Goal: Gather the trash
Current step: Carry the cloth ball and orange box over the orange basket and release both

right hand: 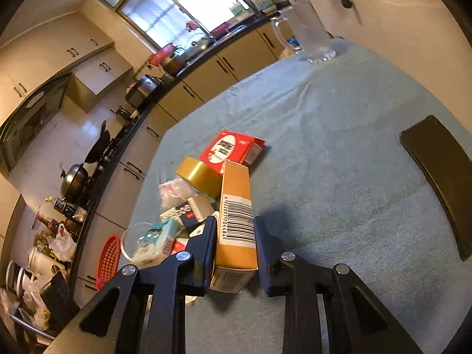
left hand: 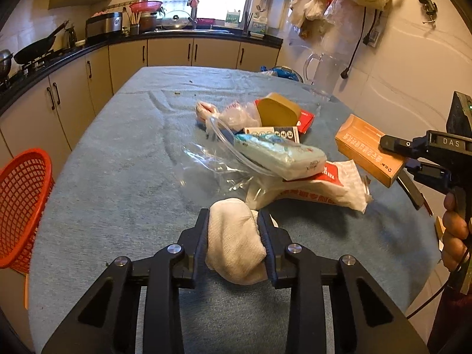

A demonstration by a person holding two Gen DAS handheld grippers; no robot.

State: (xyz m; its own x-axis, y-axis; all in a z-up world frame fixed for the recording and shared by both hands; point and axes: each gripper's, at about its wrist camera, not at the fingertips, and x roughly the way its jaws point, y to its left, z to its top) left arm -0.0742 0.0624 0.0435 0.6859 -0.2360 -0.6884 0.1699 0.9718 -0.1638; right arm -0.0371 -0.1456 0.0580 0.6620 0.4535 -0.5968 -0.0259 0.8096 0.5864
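Blue-clothed counter (left hand: 118, 162), kitchen cabinets (left hand: 171, 51) at upper frame. White wad (left hand: 236, 239) clenched by left gripper (left hand: 236, 230); orange box (right hand: 236, 221) grasped by right gripper (right hand: 234, 227).

A: Which items are cut off by a picture edge?

B: In the left wrist view, the red basket (left hand: 20, 206) runs off the left edge, and the person's hand (left hand: 455, 233) is cut at the right edge. In the right wrist view, the flat black object (right hand: 436, 183) on the worktop (right hand: 339, 153) runs toward the right edge.

A: Which items are hidden?

B: The near end of the white wad (left hand: 233, 242) sits behind the left hand-held gripper (left hand: 233, 243). The clear plastic bag (left hand: 212, 159) covers part of the pile.

A: Is any print unreadable?

B: Lettering on the orange box (right hand: 236, 221) is too small to tell, apart from its barcode.
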